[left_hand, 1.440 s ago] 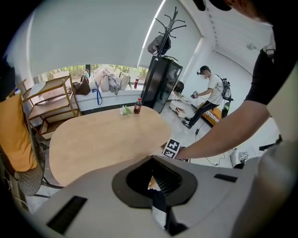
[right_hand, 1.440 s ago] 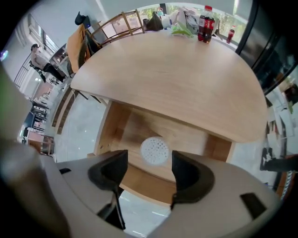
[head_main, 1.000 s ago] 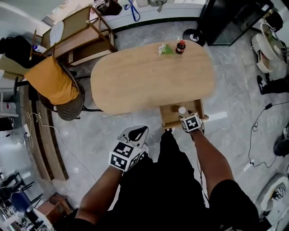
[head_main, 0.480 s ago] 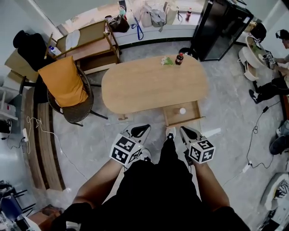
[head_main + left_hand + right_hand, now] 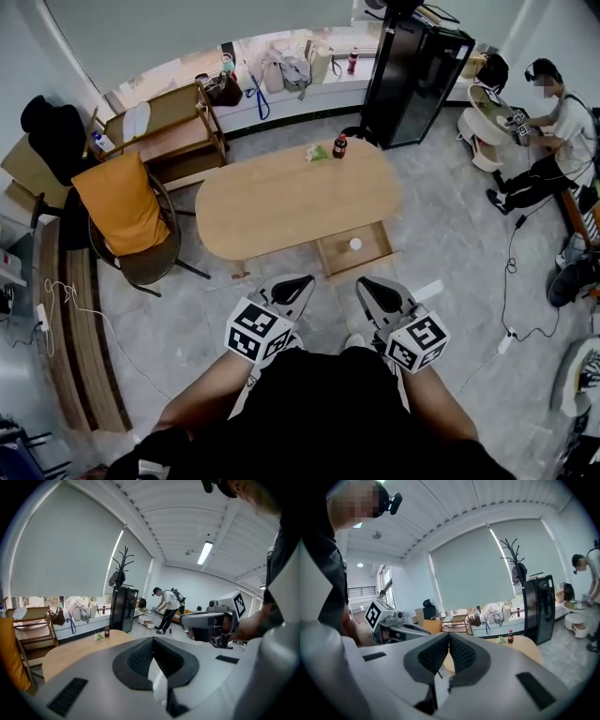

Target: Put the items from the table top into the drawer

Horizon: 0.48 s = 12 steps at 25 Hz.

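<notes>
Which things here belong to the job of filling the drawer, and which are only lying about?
Job: table, open drawer, white item in it, bottle, small green item.
Lying about: orange chair, black fridge, wooden shelf, bags by the window.

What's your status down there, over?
Left gripper, right gripper: both shut, empty, short of the table. Drawer open, white round item inside. Soda bottle and green item at table's far end. Nothing in the way.
</notes>
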Tool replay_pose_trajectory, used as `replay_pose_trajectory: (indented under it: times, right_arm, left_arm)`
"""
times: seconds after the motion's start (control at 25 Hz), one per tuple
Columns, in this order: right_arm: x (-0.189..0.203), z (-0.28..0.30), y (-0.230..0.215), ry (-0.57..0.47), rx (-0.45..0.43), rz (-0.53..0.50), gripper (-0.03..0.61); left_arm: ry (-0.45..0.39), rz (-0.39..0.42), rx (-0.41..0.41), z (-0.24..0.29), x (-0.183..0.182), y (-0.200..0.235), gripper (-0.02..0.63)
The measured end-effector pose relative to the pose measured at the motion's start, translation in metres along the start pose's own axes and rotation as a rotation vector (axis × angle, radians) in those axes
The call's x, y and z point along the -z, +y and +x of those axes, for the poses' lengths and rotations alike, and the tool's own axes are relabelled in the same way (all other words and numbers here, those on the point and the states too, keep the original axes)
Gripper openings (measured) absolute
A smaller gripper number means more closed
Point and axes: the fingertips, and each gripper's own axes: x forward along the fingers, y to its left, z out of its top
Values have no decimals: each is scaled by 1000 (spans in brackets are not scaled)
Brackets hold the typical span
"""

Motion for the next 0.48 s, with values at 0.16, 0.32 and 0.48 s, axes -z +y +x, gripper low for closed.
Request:
replay_pose_trajectory:
  times: [0.16, 0.32, 0.48]
  right_arm:
    - [-17, -31, -2, -40, -37, 30, 3]
    - [-12, -61, -11, 16, -60, -50, 2]
    - [0, -96, -30, 38, -42, -49, 2]
  left_arm:
    - [-19, 9, -26, 3, -9, -24, 2]
    - [-61, -22, -66, 10, -19, -46, 2]
    - [-89, -24, -82, 23, -24, -78, 2]
